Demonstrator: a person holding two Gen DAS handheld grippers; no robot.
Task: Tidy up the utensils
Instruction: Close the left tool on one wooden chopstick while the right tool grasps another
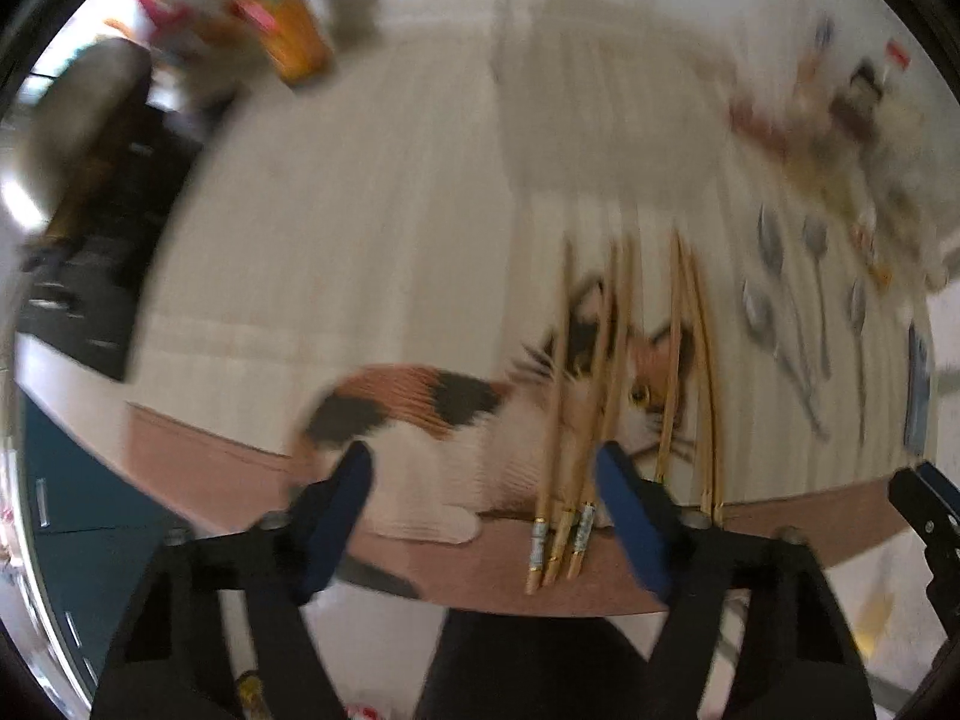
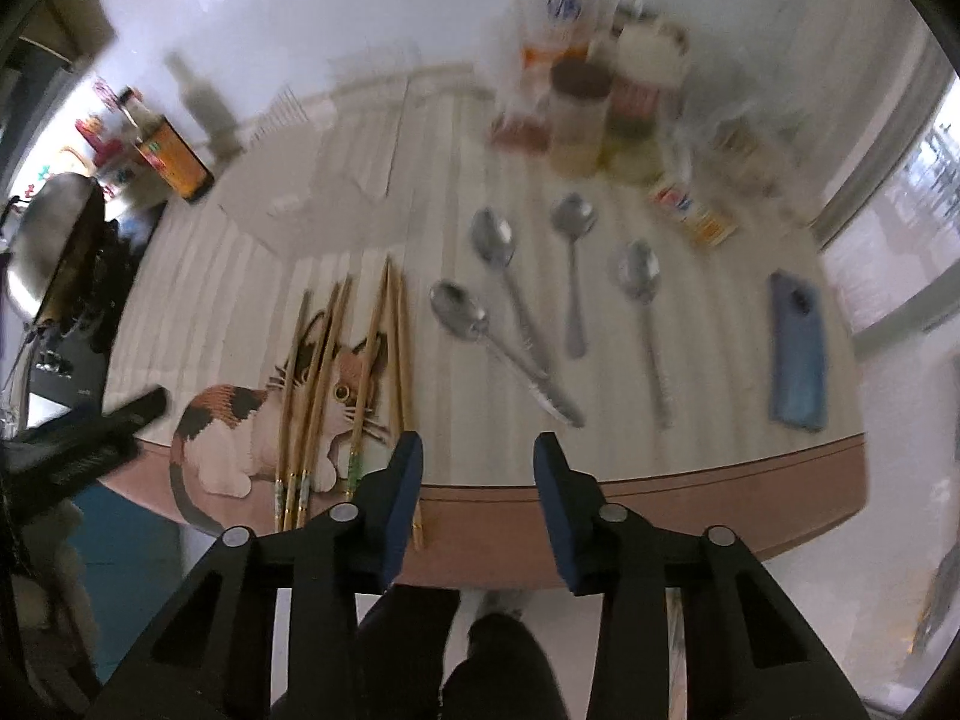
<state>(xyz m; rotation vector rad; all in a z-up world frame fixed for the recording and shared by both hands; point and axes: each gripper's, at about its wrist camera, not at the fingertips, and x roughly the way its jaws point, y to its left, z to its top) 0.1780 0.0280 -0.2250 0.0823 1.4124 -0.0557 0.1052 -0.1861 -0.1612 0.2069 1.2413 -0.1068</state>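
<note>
Several wooden chopsticks [image 1: 606, 384] [image 2: 336, 372] lie roughly side by side on a cat-print mat [image 1: 420, 396] [image 2: 234, 420] at the table's near edge. To their right, several metal spoons [image 1: 774, 276] [image 2: 498, 240] are spread out with handles toward me. My left gripper [image 1: 483, 462] hangs open above the mat; the chopsticks' decorated ends show beneath, close to its right finger, untouched. My right gripper [image 2: 478, 450] is open over the table edge, between chopsticks and spoons, with nothing between its pads. Both views are motion-blurred.
A blue phone [image 2: 798, 354] lies at the right of the table. Jars and bottles [image 2: 600, 96] crowd the far right; a brown bottle [image 2: 174, 162] stands far left. The person's dark legs [image 2: 480, 648] are below the round table's edge [image 2: 660, 516].
</note>
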